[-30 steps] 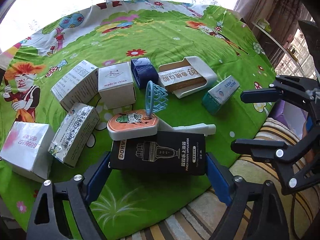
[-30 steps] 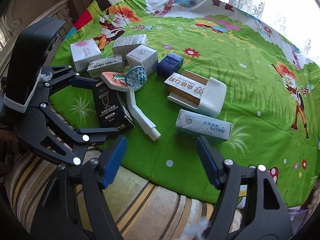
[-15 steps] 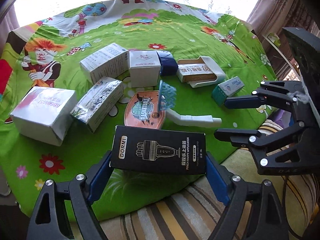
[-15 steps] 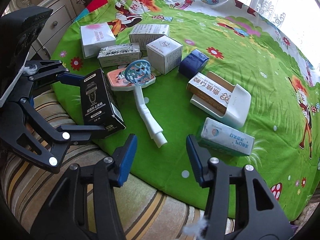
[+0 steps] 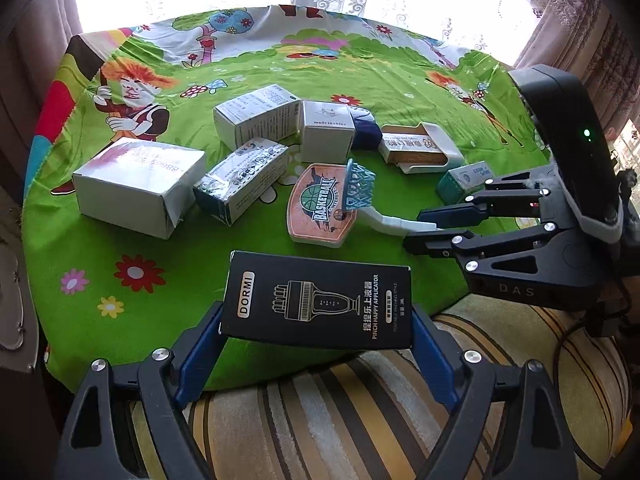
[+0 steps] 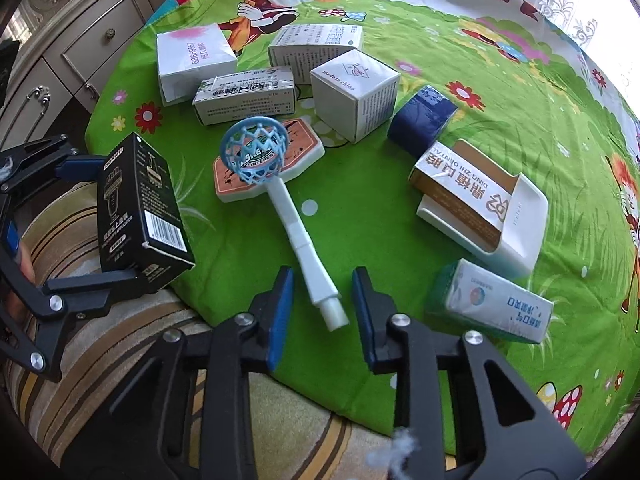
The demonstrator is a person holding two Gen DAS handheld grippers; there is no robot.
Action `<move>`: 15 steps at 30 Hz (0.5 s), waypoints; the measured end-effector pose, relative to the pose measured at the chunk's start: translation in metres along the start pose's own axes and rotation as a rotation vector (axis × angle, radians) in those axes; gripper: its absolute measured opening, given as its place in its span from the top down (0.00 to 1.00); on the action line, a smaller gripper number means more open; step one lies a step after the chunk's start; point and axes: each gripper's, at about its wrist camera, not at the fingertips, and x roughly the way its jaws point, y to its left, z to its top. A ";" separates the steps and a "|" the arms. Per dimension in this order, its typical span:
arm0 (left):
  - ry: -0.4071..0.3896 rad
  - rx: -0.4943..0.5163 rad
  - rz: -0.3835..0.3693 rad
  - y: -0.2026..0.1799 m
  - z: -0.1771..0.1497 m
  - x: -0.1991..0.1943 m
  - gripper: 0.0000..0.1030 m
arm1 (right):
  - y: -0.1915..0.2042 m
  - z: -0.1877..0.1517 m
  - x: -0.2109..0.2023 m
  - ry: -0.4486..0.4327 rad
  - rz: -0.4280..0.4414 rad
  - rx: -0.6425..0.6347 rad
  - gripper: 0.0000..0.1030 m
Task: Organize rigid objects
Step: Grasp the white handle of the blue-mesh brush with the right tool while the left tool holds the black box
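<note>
My left gripper (image 5: 316,338) is shut on a black DORMI box (image 5: 318,306), held above the table's near edge; the box also shows in the right wrist view (image 6: 140,208). My right gripper (image 6: 322,304) is open, its blue pads either side of the white handle end of a toy basketball hoop (image 6: 308,240). The hoop's blue net (image 6: 254,152) stands over its orange backboard (image 6: 298,148). In the left wrist view the hoop (image 5: 320,204) lies mid-table, with the right gripper (image 5: 424,226) at its handle.
White boxes (image 6: 354,94) (image 6: 194,60) (image 6: 244,94) (image 6: 316,44) cluster at the far left. A dark blue box (image 6: 422,120), a white tray with a brown box (image 6: 480,200) and a teal-white box (image 6: 496,304) lie to the right. A striped cushion (image 5: 360,408) borders the near table edge.
My left gripper has lifted the black box off the table and drawn it back toward the near edge. My right gripper has narrowed and moved in around the hoop's handle.
</note>
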 end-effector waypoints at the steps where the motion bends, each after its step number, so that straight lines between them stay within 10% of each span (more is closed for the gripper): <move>1: -0.001 -0.003 0.001 0.000 -0.001 -0.001 0.15 | 0.001 -0.001 -0.001 -0.005 0.002 -0.002 0.80; 15: -0.019 -0.022 0.027 -0.018 -0.014 -0.021 0.16 | 0.007 -0.025 -0.049 -0.124 0.001 0.031 0.85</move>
